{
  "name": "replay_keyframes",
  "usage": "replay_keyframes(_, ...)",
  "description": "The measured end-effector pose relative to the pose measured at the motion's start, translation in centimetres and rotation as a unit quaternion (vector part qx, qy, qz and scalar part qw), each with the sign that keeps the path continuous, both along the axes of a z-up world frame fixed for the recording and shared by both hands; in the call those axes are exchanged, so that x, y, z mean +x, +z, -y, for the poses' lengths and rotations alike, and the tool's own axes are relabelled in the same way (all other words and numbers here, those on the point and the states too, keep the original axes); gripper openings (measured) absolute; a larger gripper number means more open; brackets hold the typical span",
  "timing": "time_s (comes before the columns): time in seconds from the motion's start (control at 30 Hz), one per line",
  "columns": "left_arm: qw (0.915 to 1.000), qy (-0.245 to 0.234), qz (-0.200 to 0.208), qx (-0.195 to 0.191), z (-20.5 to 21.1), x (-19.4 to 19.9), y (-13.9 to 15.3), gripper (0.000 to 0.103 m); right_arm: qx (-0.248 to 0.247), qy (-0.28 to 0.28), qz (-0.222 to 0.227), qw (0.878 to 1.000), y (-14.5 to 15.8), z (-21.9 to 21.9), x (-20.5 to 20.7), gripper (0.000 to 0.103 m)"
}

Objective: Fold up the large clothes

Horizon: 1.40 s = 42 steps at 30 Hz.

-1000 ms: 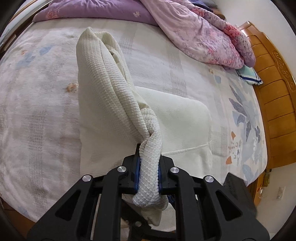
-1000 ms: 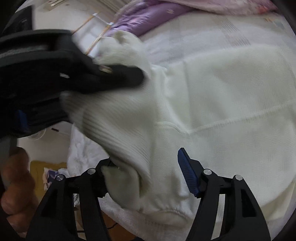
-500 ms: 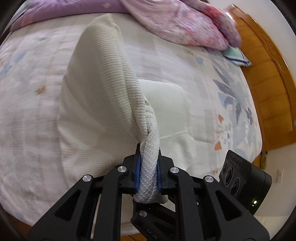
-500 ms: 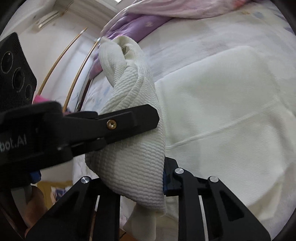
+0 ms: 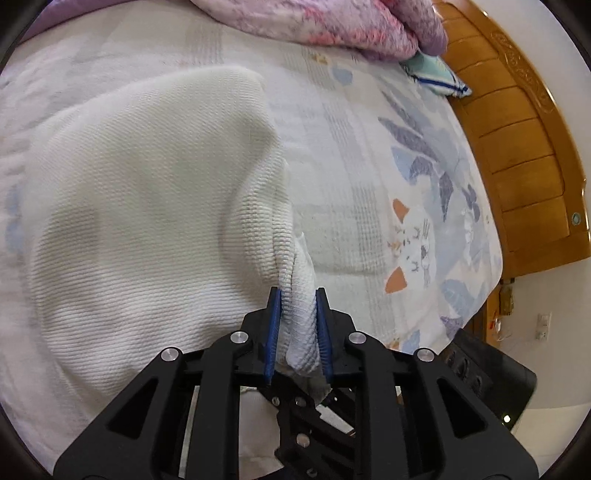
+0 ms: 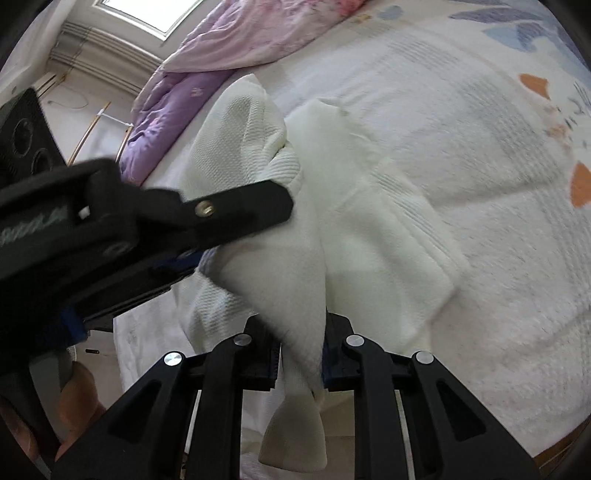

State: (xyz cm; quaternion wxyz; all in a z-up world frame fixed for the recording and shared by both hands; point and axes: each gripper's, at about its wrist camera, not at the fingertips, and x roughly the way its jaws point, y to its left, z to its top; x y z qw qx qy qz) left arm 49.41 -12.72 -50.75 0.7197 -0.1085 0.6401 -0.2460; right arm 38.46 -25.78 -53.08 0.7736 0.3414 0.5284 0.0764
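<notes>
A large cream waffle-knit garment [image 5: 147,206] lies on the bed, its near end lifted. My left gripper [image 5: 297,295] is shut on a bunched corner of it. My right gripper [image 6: 300,321] is shut on another fold of the same garment [image 6: 369,229], close beside the left one. The left gripper's black body [image 6: 221,214] crosses the left of the right wrist view. Part of the garment hangs below the right jaws.
The bed sheet [image 5: 369,166] has a pale floral and cat print. A pink and purple quilt [image 5: 332,26] is heaped at the far end, with a small striped cloth [image 5: 436,74] beside it. A wooden headboard [image 5: 517,129] runs along the right.
Both grippers have carried the lifted end of the garment forward and down over its lower part. The tall raised fold has flattened and the right gripper has closed on cloth.
</notes>
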Motion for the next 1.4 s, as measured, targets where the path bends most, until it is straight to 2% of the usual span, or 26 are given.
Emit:
replay_keyframes(0.27, 0.9996, -0.001, -0.016, 0.024, 2.1, -0.4, -2.5, 0.020, -0.008, -0.024, -0.025, 0.999, -1.7, 2.6, -1.0, 0.015)
replay_keyframes(0.43, 0.9990, -0.004, -0.009, 0.043, 3.2, -0.6, -2.8, 0.020, -0.031, -0.024, -0.040, 0.998, -1.7, 2.2, 0.6, 0.015)
replay_keyframes(0.67, 0.9982, -0.009, -0.024, 0.055, 4.0, -0.8, -4.2, 0.021, -0.019, -0.049, -0.071, 0.996, -3.7, 3.4, 0.1, 0.015)
replay_keyframes(1.03, 0.9969, -0.012, -0.036, 0.069, 4.5, -1.0, -6.0, 0.034, -0.019, -0.047, -0.088, 0.995, -5.0, 2.9, 3.2, 0.016)
replay_keyframes(1.4, 0.9967, -0.013, -0.043, 0.067, 4.6, -0.9, -6.4, 0.039, -0.012, -0.050, -0.094, 0.994, -5.2, 2.9, 3.8, 0.017)
